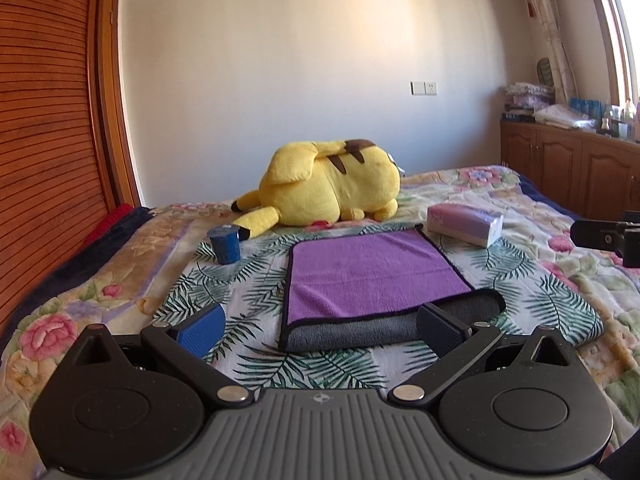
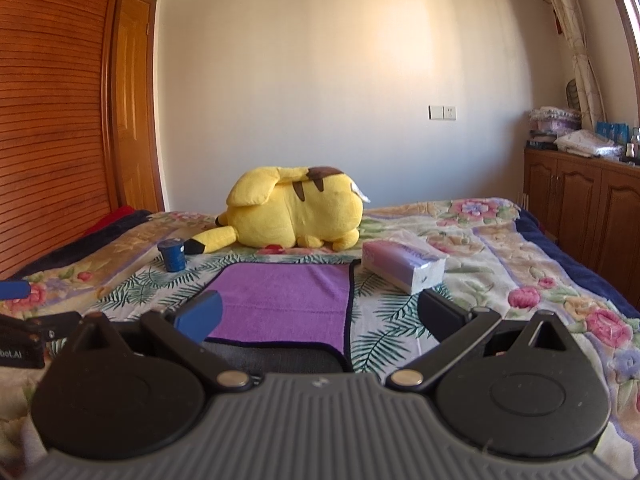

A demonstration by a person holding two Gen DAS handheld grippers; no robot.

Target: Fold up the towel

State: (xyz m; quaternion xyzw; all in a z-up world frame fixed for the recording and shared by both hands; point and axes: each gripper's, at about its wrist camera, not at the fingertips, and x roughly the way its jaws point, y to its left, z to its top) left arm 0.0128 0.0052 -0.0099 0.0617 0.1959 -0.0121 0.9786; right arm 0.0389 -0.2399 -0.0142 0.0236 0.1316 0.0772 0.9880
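Observation:
A purple towel (image 1: 372, 272) with a grey underside and black trim lies flat on the leaf-print cloth on the bed. Its near edge shows a grey band, partly folded over. It also shows in the right wrist view (image 2: 284, 300). My left gripper (image 1: 320, 326) is open, hovering just before the towel's near edge, its right finger over the grey band. My right gripper (image 2: 320, 316) is open, above the towel's near right part. Neither holds anything. The right gripper's body shows at the right edge of the left wrist view (image 1: 608, 236).
A yellow plush toy (image 1: 332, 184) lies behind the towel. A small blue cup (image 1: 225, 243) stands to the towel's far left. A pink tissue pack (image 1: 464, 224) lies to its far right. Wooden cabinets (image 1: 568, 164) stand at the right, a wooden wardrobe (image 1: 48, 120) at the left.

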